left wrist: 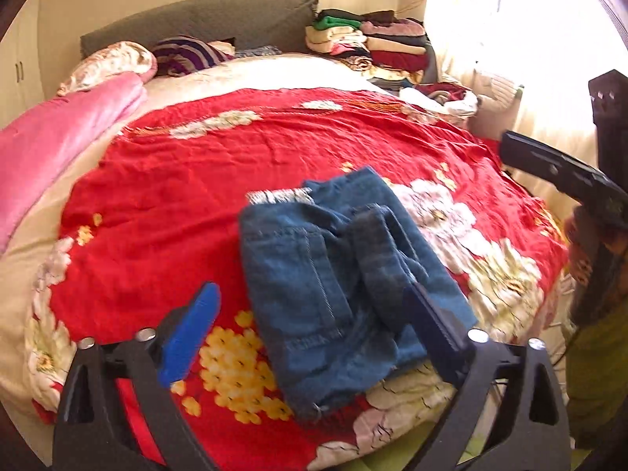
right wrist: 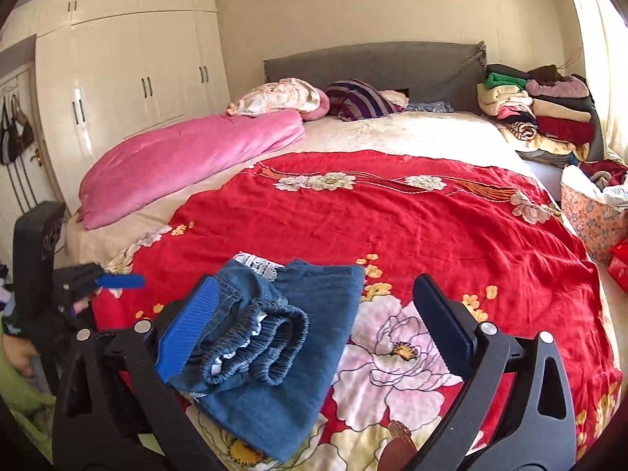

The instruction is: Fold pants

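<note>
A pair of blue denim pants (left wrist: 314,274) lies folded into a compact bundle near the front edge of the red floral bedspread (left wrist: 196,180). In the right wrist view the pants (right wrist: 282,373) show their gathered elastic waistband (right wrist: 255,337) on top. My left gripper (left wrist: 312,298) hangs above the bundle, open, with its blue pads apart and clear of the cloth. My right gripper (right wrist: 316,286) is open too, with the pants under its left finger (right wrist: 184,333) and nothing held. At the right edge of the left wrist view one dark finger (left wrist: 549,167) of the right gripper shows.
A pink blanket (right wrist: 188,157) and pillows (right wrist: 282,96) lie at the bed's far left. Stacked folded clothes (right wrist: 541,106) fill the far right corner by the grey headboard (right wrist: 373,62). A floral basket (right wrist: 592,216) stands off the right side. White wardrobes (right wrist: 129,70) line the left wall.
</note>
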